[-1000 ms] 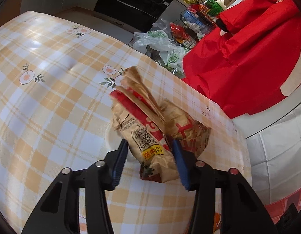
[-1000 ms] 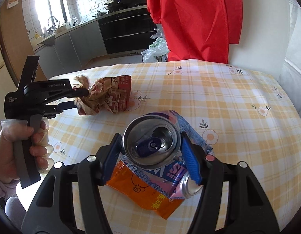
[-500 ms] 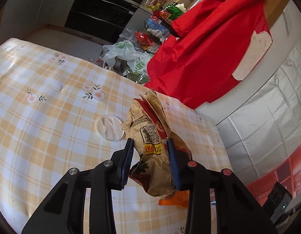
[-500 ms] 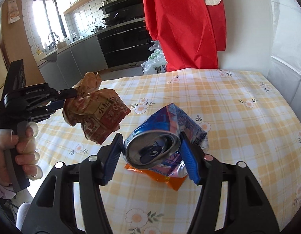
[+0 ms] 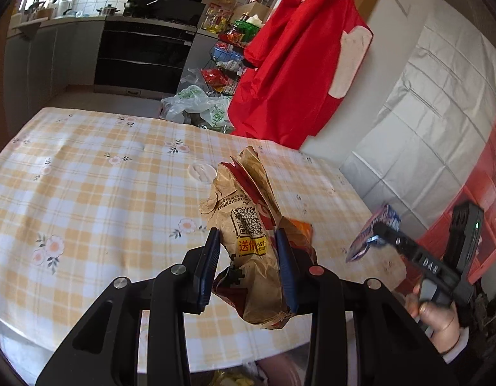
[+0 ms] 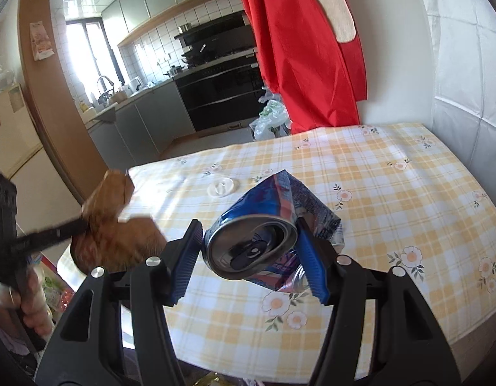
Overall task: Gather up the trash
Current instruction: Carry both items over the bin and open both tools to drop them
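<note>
My left fingers (image 5: 248, 265) pinch a crumpled brown paper bag (image 5: 248, 225) with red print and a QR code on its face. Both blue pads press its sides. The bag stands nearly upright between them, its twisted top rising beyond the fingertips, its lower end hanging below them, clear of the desk (image 5: 96, 193). These fingers have just been closing, with the bag between them.

My right fingers (image 6: 249, 252) are pressed on a dented blue drink can (image 6: 252, 247), its open top facing back toward me. Pinched with it is a blue and pink wrapper (image 6: 309, 206), which sticks out beyond the fingertips and under the can. Both are held off the desk, above its near edge.

Seen from the left fingers, the right pair sits off to their right and at about the same reach, with only the wrapper's tip showing past its black frame. A hand (image 5: 437, 318) grips that handle. Seen from the right fingers, the bag is a blurred brown mass to their left, just beside the left pad's arm.

Beyond both pairs of fingers a white round lid (image 6: 222, 187) lies flat on the yellow checked cloth of the desk, well apart from everything held. An orange wrapper (image 5: 301, 230) shows just behind the bag, to the right of my left fingertips; I cannot tell whether it lies on the desk. Farther beyond, past the desk's far edge, a red garment (image 5: 296, 64) hangs against the wall, with white plastic bags (image 5: 196, 106) on the floor beside it.
</note>
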A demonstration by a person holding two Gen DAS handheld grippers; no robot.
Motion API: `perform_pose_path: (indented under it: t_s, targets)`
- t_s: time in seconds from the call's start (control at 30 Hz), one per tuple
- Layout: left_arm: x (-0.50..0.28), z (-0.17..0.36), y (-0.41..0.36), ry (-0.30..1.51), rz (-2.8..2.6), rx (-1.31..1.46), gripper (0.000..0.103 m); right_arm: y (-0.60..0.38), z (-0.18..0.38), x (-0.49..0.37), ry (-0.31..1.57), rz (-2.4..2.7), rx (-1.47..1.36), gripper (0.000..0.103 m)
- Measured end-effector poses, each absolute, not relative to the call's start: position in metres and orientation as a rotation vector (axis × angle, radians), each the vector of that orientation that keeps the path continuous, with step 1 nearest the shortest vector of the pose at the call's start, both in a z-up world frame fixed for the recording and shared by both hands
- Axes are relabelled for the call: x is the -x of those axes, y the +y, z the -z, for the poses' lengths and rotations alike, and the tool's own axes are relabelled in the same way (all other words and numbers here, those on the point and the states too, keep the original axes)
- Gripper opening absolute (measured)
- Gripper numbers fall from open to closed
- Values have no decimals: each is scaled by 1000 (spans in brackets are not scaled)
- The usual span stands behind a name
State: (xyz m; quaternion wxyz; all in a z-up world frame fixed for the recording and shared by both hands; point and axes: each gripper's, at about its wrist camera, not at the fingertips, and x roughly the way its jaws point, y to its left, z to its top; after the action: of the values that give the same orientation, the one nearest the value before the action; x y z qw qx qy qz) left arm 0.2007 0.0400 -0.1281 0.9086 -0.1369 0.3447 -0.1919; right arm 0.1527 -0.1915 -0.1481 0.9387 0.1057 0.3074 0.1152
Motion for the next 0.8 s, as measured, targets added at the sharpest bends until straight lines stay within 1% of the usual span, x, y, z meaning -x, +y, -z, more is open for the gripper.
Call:
perform_pose_path:
  t_s: [0.1, 0.27, 0.43, 0.53, 0.6, 0.67, 0.73, 0.8]
  targets:
    - [-162, 136, 39, 750, 413, 250, 34, -187, 135, -131, 604, -250, -218, 60]
    - [-108, 158, 39, 819, 432, 276, 35, -176, 121, -98, 584, -285, -208, 60]
    - [-75, 183, 29, 886, 439, 284, 36, -168, 117, -71, 583, -311, -201, 59]
    - [-66, 200, 19, 910, 462, 284, 38, -165, 115, -57, 585, -319, -201, 60]
    - [-65, 213, 12, 935, 463, 277, 42, -163, 113, -48, 588, -325, -201, 59]
    - [-64, 216, 10, 931, 442, 257, 48, -160, 111, -40, 588, -332, -197, 59]
    - [-60, 212, 10, 914, 419, 238, 51, -158, 110, -33, 590, -338, -187, 59]
    - [-57, 201, 14, 881, 384, 221, 58, -157, 110, -26, 598, -347, -180, 59]
